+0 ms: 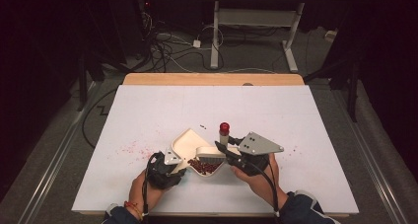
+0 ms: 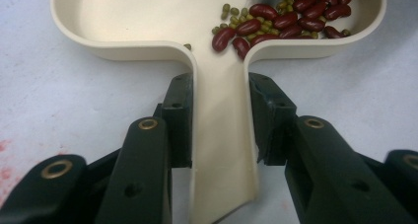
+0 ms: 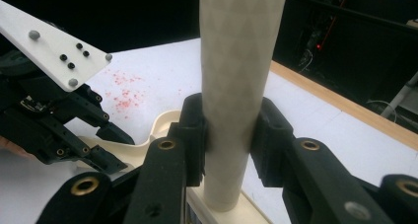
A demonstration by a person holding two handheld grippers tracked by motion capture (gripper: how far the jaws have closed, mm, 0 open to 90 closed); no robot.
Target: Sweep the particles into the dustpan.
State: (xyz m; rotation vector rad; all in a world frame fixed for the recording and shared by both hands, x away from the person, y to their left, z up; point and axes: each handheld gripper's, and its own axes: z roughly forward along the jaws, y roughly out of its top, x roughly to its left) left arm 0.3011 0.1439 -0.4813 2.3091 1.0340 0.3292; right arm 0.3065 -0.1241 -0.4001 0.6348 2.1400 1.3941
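Note:
A cream dustpan lies near the table's front, with dark red kidney beans and small green beans piled in it. In the left gripper view the beans sit at the pan's upper right. My left gripper is shut on the pan's handle, and is also seen from above. My right gripper is shut on the upright cream handle of a small brush. That handle has a red cap, and the brush head rests over the beans.
Red stains speckle the white sheet left of the pan, and a few dark bits lie behind it. The table's wooden far edge shows beyond the sheet. Cables and another table's legs are on the floor behind.

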